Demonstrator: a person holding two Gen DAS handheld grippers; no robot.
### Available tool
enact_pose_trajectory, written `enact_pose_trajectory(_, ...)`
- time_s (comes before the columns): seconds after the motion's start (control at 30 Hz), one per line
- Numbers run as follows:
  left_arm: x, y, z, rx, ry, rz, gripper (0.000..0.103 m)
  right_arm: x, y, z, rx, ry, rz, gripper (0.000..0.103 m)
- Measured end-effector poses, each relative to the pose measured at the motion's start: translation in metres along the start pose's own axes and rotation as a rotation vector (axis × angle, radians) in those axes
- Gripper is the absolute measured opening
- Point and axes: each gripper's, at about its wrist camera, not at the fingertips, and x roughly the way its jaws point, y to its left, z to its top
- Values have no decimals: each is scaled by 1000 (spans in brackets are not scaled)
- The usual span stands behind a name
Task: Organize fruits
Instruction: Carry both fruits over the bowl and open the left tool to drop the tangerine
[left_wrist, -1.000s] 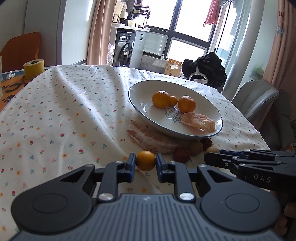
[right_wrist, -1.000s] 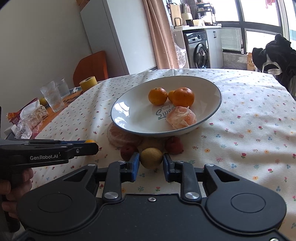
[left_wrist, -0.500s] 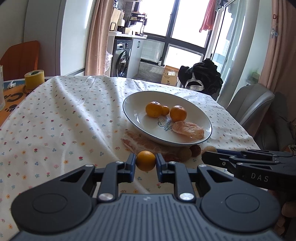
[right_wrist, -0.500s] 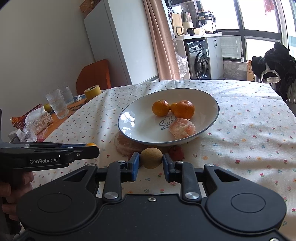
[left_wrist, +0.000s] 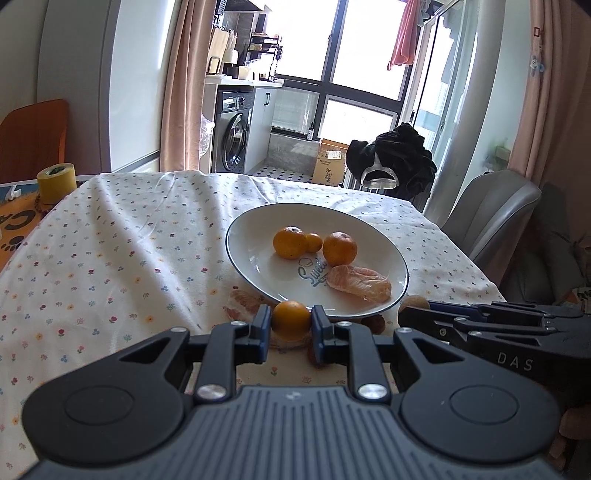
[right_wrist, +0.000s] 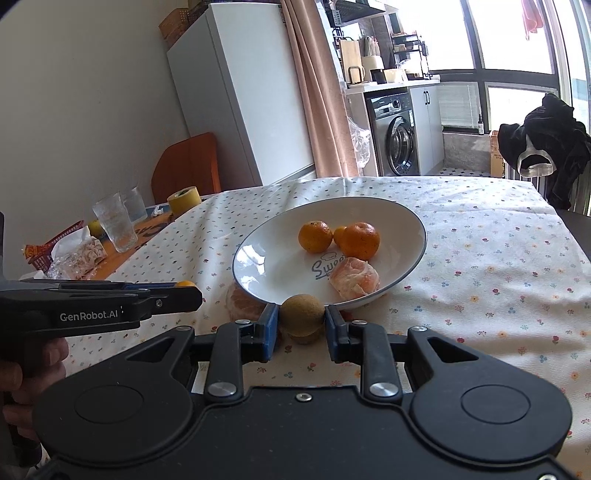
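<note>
My left gripper (left_wrist: 291, 320) is shut on a small orange fruit (left_wrist: 291, 314), held above the flowered cloth just before the white plate's rim (left_wrist: 236, 254). My right gripper (right_wrist: 301, 321) is shut on a round brown-green fruit (right_wrist: 301, 312), also in front of the plate (right_wrist: 266, 262). In the plate lie two oranges (left_wrist: 290, 242) (left_wrist: 340, 248), a smaller one (left_wrist: 314, 242) and a peeled citrus (left_wrist: 360, 282). A peeled segment (right_wrist: 242, 304) and small fruits (right_wrist: 306, 336) lie on the cloth under the near rim, partly hidden by the fingers.
A yellow tape roll (left_wrist: 56, 182), drinking glasses (right_wrist: 114, 225) and snack packets (right_wrist: 74, 254) stand at the table's left end. A grey chair (left_wrist: 491, 218) sits at the right, and black clothing (left_wrist: 395, 158) hangs beyond the far edge.
Both grippers have risen off the cloth, each carrying its fruit, and now sit level with the plate's near rim. The fruits left on the cloth stay where they were.
</note>
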Motion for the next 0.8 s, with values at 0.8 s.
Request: enact_pose_trajectory(0.8, 41, -20, 28, 35, 29, -33, 22, 8, -26, 19, 36, -35, -18, 25)
